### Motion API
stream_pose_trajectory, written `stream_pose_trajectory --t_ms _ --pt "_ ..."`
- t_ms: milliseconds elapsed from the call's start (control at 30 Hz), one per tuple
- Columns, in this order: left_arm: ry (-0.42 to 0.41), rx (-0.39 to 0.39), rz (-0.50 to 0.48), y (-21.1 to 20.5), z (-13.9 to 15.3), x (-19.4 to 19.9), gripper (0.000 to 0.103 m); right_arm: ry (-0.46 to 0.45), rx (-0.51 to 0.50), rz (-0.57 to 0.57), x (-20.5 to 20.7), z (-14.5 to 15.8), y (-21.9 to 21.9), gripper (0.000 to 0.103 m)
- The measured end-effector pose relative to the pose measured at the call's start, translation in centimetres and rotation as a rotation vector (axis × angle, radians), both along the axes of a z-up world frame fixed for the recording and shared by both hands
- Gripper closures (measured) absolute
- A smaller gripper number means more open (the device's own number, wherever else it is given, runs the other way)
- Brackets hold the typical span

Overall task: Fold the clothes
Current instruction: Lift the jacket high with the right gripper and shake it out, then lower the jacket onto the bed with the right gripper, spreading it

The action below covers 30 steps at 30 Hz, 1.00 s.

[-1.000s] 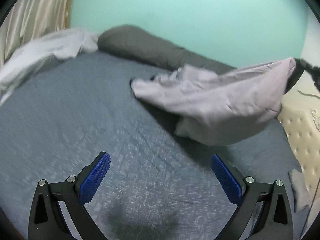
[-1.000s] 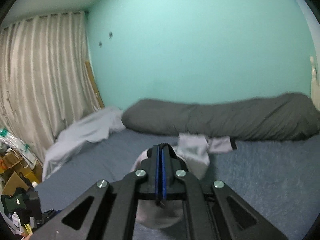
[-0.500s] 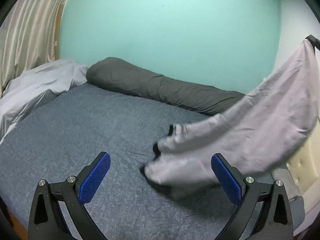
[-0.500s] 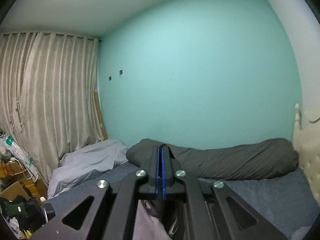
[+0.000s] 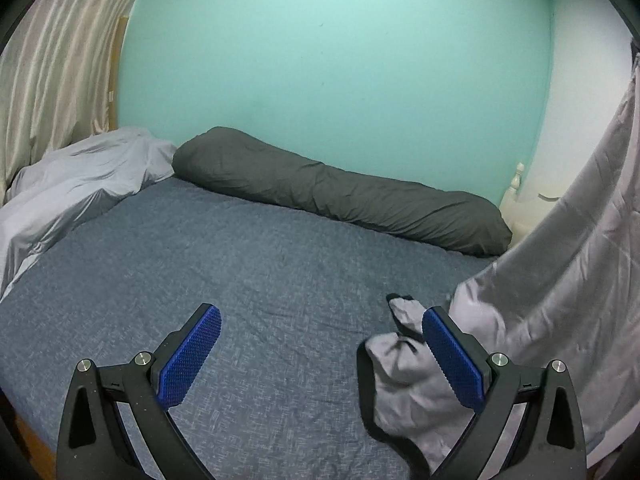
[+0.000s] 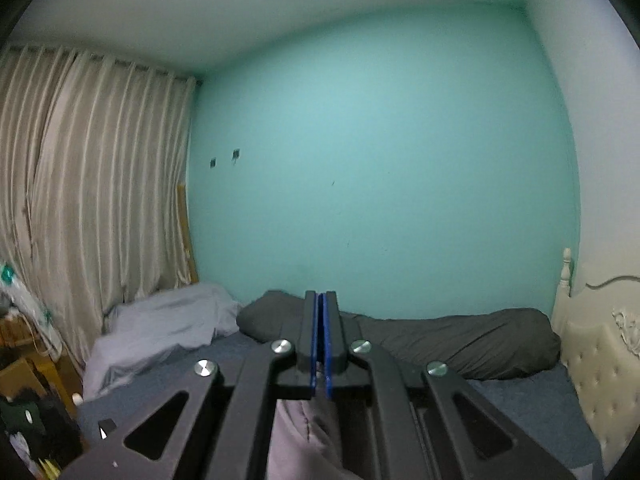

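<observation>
Turquoise wall fills the background in both views, with a beige curtain at the left of the frame and a bed covered by a blue-grey sheet below. Along the wall lies a long dark grey bolster, and a pale grey blanket is bunched at the left end of the bed; a cream tufted headboard stands at the right edge of the right wrist view. In the left wrist view the left gripper has its blue-padded jaws spread wide apart over the sheet, with nothing between the pads. A light grey garment with dark trim hangs down the right side of that frame from the upper right corner, its lower end with a dark-edged sleeve or cuff drooping to the bed just behind the gripper's right finger. In the right wrist view the right gripper is pressed closed, its blue pads nearly touching, and folds of the same greyish cloth hang from beneath its jaws at the bottom centre of the frame, so it is clamped on the garment's upper edge.
</observation>
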<state>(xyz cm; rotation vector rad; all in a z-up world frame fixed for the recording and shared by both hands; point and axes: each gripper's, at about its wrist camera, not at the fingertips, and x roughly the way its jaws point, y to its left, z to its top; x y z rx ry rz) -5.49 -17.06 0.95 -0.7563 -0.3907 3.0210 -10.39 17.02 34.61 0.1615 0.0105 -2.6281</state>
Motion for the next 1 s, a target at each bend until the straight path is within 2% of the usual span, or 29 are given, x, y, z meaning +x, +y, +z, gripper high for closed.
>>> stream_pose_trajectory --t_ms 67,200,467,667,800,833,900,933,1000 --pt "-0.012 0.002 -0.006 0.0 -0.5 -0.1 0.0 -0.05 0.023 0.003 -1.5 -1.4 -1.5 0.101" --pt "-0.036 -0.002 -0.011 -0.2 -1.9 -0.7 0.0 -0.188 0.042 0.017 -6.3 -7.0 -4.2 0.101" --pt "-0.114 0.006 0.003 -1.4 -5.9 -4.0 0.0 -0.371 0.136 0.044 -15.7 -18.2 -9.0 0.101" --pt "-0.186 0.009 -0.025 -1.5 -9.7 -7.4 0.0 -0.521 0.181 0.062 -21.2 -26.4 -9.1 0.101" --pt "-0.22 0.049 -0.088 -0.3 -12.3 -9.8 0.0 -0.624 0.223 0.09 -23.9 -32.1 -9.5 0.099" --pt "-0.227 0.057 -0.102 0.0 -12.8 -10.2 0.0 -0.64 0.227 0.098 -24.2 -33.4 -9.3 0.097" --pt "-0.239 0.066 -0.13 0.7 -13.8 -10.9 0.0 -0.668 0.229 0.096 -24.6 -35.5 -8.1 0.086" --pt "-0.245 0.069 -0.143 1.1 -14.3 -11.3 0.0 -0.685 0.227 0.088 -24.8 -36.5 -7.6 0.072" --pt "-0.257 0.084 -0.178 1.9 -15.3 -11.8 0.0 -0.707 0.229 0.073 -24.9 -38.2 -6.0 0.068"
